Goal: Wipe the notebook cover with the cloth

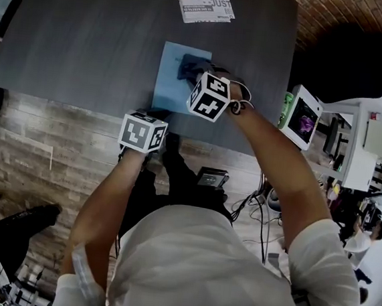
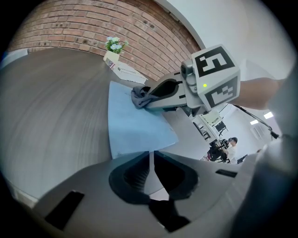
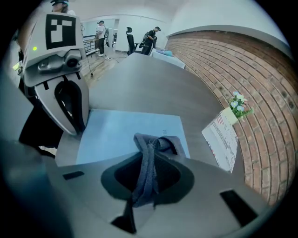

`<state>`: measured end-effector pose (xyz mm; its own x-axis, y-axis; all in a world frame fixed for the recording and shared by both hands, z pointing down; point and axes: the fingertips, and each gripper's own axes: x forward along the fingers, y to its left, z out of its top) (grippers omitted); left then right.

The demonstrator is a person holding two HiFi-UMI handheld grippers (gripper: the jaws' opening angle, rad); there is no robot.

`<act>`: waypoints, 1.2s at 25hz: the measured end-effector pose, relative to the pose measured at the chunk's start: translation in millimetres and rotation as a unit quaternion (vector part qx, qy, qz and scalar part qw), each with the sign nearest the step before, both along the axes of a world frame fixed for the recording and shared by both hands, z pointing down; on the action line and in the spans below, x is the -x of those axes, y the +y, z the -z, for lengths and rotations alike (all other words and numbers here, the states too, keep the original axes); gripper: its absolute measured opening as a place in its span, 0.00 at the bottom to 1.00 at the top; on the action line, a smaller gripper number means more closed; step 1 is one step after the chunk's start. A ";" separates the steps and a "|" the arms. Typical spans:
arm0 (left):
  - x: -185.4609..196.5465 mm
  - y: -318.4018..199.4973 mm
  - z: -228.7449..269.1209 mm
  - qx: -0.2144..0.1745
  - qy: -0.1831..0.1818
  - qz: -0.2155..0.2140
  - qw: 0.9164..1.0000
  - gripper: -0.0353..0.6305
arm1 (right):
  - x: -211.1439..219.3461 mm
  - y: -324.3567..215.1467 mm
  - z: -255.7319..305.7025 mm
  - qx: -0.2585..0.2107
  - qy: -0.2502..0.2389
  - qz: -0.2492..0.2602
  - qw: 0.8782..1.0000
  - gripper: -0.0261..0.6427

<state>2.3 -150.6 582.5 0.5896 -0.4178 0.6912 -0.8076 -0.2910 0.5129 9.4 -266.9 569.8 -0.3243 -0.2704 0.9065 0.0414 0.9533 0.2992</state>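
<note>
**Hidden or unclear.**
- In the head view the marker cubes cover the jaws of both grippers.
- The right cube also hides part of the notebook's right side.
- Only a dark lump of the cloth shows past that cube.
- A printed card at the table's far edge is cut off by the frame top.
- A faint mark near the notebook's far edge is too small to read.
- No view settles whether the left gripper's tips touch the notebook or only the table just beside it.

**Notebook.**
- Light blue, plain cover, closed and lying flat on the dark grey table.
- Its near edge lies close to the table's near edge, and the card is well beyond it.
- A small potted plant stands by the card against the brick wall.

**Cloth.**
- Dark grey-blue and bunched into a rope-like fold.
- It rests on the far right part of the cover.

**Right gripper.**
- Clamped on the cloth, which runs down between the jaws and bulges out in front of them.
- The bulge is pressed onto the notebook.
- The bare forearm reaches forward over the table edge from a white short sleeve, bent at the elbow.

**Left gripper.**
- Jaws are drawn together to a hairline slit with nothing between them.
- The tips sit at the notebook's near left edge, by the table's rim.
- The forearm extends straight forward and stops short of the right one.
</note>
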 end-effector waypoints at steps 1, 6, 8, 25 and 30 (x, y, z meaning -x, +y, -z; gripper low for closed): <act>0.0 -0.3 -0.1 0.000 -0.001 0.000 1.000 0.11 | -0.7 3.7 -0.2 0.001 0.000 0.001 1.000 0.14; 1.0 -0.3 -1.4 -0.001 -0.003 -0.001 1.000 0.10 | -2.8 21.0 -1.4 0.010 0.002 0.008 1.000 0.14; 1.1 -0.7 -1.2 -0.001 -0.004 0.000 1.000 0.10 | -3.9 28.1 -1.3 0.013 0.002 0.012 1.000 0.14; -0.4 1.0 -1.8 -0.006 -0.010 -0.001 1.000 0.09 | -14.3 82.2 -1.0 0.044 -0.008 0.029 0.999 0.14; -0.2 -0.2 -1.1 -0.011 -0.014 -0.002 1.000 0.09 | -17.0 92.9 -0.6 0.056 -0.011 0.032 0.998 0.14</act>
<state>2.5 -150.7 583.6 0.5713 -0.4316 0.6981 -0.8207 -0.3050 0.4831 26.4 -174.0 570.4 -0.3578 -0.1460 0.9223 0.0983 0.9763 0.1926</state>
